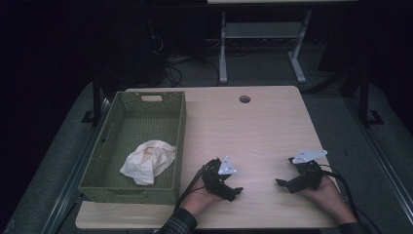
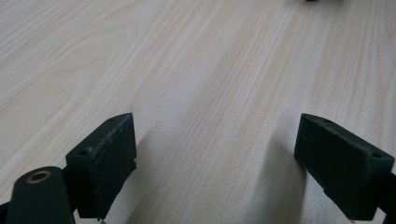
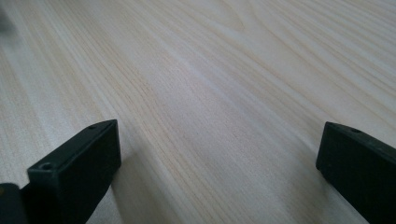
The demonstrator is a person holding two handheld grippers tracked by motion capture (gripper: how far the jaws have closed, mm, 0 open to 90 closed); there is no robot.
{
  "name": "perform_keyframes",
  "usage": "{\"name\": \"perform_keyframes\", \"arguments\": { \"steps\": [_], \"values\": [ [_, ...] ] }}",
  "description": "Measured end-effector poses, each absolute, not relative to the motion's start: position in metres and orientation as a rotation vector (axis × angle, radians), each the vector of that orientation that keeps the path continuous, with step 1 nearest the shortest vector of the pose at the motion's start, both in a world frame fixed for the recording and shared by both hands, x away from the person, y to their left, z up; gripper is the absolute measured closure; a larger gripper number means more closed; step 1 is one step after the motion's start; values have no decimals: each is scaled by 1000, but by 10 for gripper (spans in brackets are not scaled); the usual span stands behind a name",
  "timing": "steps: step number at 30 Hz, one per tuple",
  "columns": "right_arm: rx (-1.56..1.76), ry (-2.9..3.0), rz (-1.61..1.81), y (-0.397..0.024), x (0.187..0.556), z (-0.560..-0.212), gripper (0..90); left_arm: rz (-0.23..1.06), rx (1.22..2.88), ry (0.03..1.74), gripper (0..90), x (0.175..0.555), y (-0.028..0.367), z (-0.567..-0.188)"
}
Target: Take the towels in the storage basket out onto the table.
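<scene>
Resting on the wooden table point(image 1: 258, 126), jaws apart and empty: left gripper point(image 1: 233, 191) and right gripper point(image 1: 282, 184). Lying crumpled in the green basket point(image 1: 180, 146), left of both: white cloth point(image 1: 147, 161), nearer the left gripper.

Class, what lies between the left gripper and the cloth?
In the high view, the basket's near wall stands between the left gripper and the cloth.
</scene>
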State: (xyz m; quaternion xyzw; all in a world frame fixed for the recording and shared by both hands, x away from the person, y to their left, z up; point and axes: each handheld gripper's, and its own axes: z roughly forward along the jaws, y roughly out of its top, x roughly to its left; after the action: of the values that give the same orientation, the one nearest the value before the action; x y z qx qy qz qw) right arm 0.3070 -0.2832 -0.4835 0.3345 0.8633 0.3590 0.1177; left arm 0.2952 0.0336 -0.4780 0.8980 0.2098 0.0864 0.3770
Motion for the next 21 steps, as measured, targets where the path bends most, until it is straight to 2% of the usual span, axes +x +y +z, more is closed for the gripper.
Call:
{"name": "perform_keyframes", "arguments": {
  "steps": [21],
  "values": [
    [976, 2525, 1050, -284, 307, -484, 0, 174, 2344, 563, 124, 302, 34, -471]
  ]
}}
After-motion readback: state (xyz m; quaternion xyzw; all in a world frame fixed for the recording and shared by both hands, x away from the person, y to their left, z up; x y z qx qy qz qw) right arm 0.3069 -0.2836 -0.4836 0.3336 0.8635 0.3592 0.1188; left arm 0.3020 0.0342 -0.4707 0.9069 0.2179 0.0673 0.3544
